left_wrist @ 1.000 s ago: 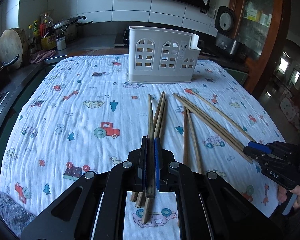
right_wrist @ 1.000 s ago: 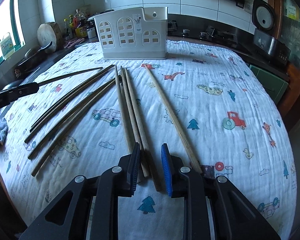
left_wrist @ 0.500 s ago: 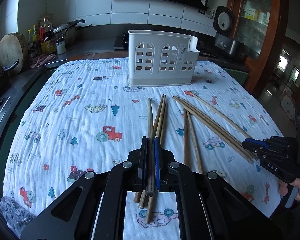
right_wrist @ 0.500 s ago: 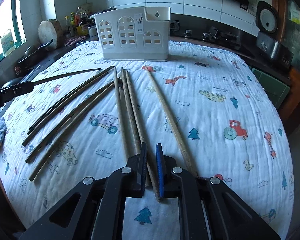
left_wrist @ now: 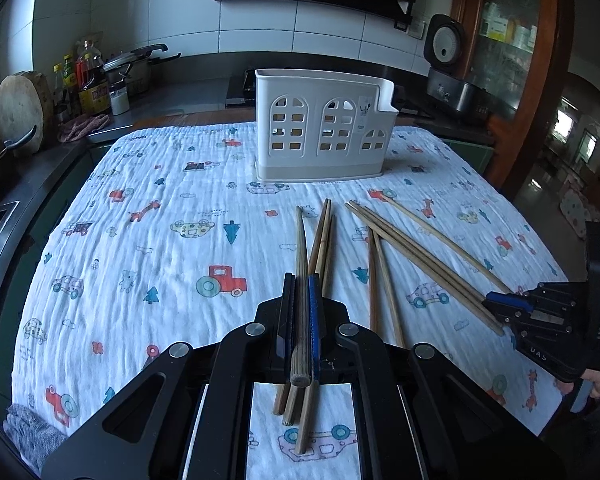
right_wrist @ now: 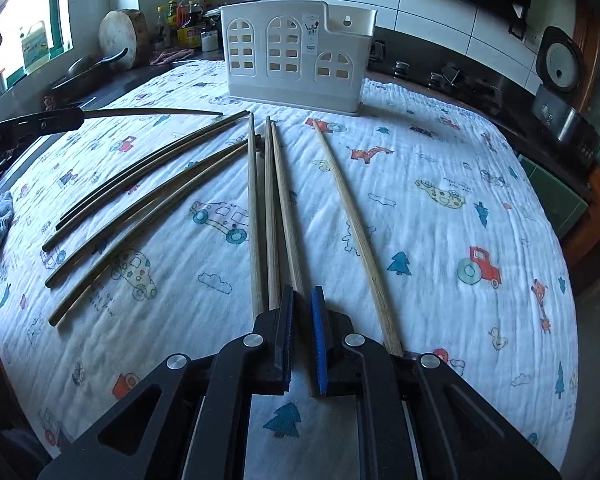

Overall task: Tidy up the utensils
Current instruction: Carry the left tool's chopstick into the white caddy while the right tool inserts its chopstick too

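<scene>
One white caddy, seemingly empty.

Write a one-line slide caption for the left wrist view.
Left gripper clamps one chopstick above the patterned cloth, white caddy ahead.
</scene>
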### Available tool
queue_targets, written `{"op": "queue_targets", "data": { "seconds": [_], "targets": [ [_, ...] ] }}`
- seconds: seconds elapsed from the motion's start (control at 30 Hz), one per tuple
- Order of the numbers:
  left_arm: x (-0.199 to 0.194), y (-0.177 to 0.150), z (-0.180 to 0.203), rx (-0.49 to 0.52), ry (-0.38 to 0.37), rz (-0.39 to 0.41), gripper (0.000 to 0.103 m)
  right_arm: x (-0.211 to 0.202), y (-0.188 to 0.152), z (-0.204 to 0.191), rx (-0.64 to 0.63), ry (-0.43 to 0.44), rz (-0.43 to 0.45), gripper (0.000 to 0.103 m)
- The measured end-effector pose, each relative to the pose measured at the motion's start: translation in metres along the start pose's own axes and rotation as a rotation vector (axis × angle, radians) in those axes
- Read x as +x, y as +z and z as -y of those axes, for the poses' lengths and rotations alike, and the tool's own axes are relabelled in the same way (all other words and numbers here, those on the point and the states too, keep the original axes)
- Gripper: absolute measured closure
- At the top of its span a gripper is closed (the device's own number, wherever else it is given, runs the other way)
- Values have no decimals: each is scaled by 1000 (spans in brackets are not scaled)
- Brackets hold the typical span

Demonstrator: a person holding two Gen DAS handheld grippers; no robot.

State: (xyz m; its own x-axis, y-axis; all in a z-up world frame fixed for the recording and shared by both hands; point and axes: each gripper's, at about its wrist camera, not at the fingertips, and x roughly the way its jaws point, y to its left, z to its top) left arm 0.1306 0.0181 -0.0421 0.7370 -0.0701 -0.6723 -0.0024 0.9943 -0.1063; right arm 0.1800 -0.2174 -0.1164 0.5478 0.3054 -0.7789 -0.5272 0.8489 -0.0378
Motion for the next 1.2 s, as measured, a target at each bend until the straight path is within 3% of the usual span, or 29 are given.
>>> {"op": "queue_targets", "data": {
  "seconds": [0.33,0.67,0.97,1.2],
  "targets": [
    [-4,9,-3,4,-8,14,98,-20,3,-7,2,-35,65,96],
    [-12,21,-5,8,-21,42,98,-59,26,-12,9,-36,211,96],
    [-15,40,-9,20,-42,72,98,-72,67,-12,64,-3,340,96],
    [-16,55,-22,0,-99,69,98,-74,103,-10,58,-1,349,96]
  ]
}}
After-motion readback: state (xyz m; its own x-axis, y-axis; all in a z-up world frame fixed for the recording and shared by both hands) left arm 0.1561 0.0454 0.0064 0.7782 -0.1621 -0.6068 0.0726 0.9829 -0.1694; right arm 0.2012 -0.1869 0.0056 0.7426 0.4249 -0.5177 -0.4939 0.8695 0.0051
